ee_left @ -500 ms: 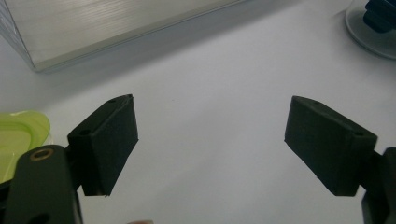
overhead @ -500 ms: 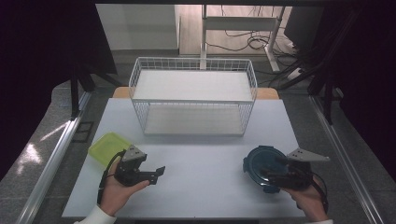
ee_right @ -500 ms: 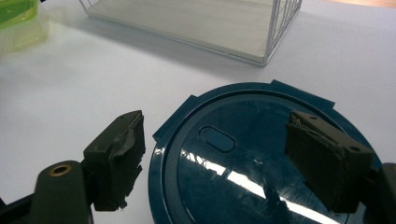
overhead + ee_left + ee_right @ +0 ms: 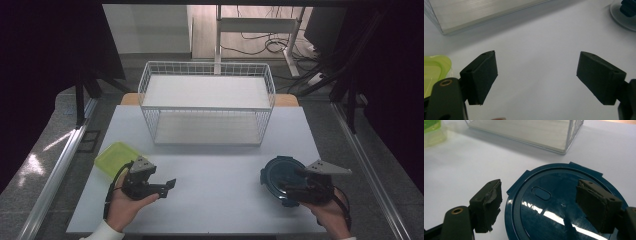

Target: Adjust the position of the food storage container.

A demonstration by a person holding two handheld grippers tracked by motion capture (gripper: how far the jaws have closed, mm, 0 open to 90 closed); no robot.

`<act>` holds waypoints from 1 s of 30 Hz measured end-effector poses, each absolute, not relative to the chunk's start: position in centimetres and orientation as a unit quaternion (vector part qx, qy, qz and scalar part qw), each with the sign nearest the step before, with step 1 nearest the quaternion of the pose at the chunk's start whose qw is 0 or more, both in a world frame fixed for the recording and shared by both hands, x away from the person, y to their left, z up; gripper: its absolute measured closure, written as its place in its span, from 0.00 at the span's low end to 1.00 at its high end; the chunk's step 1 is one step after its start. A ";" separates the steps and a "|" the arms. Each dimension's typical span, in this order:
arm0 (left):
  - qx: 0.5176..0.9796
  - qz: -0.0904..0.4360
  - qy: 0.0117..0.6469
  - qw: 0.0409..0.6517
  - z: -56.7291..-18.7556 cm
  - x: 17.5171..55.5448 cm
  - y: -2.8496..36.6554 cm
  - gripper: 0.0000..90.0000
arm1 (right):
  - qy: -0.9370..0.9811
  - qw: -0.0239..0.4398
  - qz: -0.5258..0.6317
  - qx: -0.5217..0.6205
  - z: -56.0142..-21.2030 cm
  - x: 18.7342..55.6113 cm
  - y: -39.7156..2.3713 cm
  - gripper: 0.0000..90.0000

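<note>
Near the right front corner of the white table (image 4: 210,165), a round dark blue lid (image 4: 280,175), lying flat, with the right gripper (image 4: 295,187) low over its near edge, jaws spread wide, one to each side above the lid, pinching nothing. On the left, the left gripper (image 4: 167,186) held in a hand (image 4: 122,205), jaws spread apart over bare tabletop, gripping nothing, a green container (image 4: 114,157) just beside it. Farther back, at the middle of the table, a white wire basket (image 4: 207,102), well apart from both grippers.
</note>
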State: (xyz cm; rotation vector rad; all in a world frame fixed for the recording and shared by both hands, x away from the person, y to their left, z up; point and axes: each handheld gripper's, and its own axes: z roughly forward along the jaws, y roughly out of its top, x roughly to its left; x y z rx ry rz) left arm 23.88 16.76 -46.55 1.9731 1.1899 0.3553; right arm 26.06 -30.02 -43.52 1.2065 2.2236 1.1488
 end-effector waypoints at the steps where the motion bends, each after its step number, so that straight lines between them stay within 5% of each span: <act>1: 0.780 0.142 0.467 0.392 -46.5 23.9 16.7 0.19 | 0.788 0.183 0.405 0.426 -43.5 26.1 -30.0 0.24; 30: 0.775 0.149 0.482 0.380 -46.7 24.2 17.0 0.18 | 0.767 0.172 0.361 0.502 -41.3 30.0 -33.3 0.37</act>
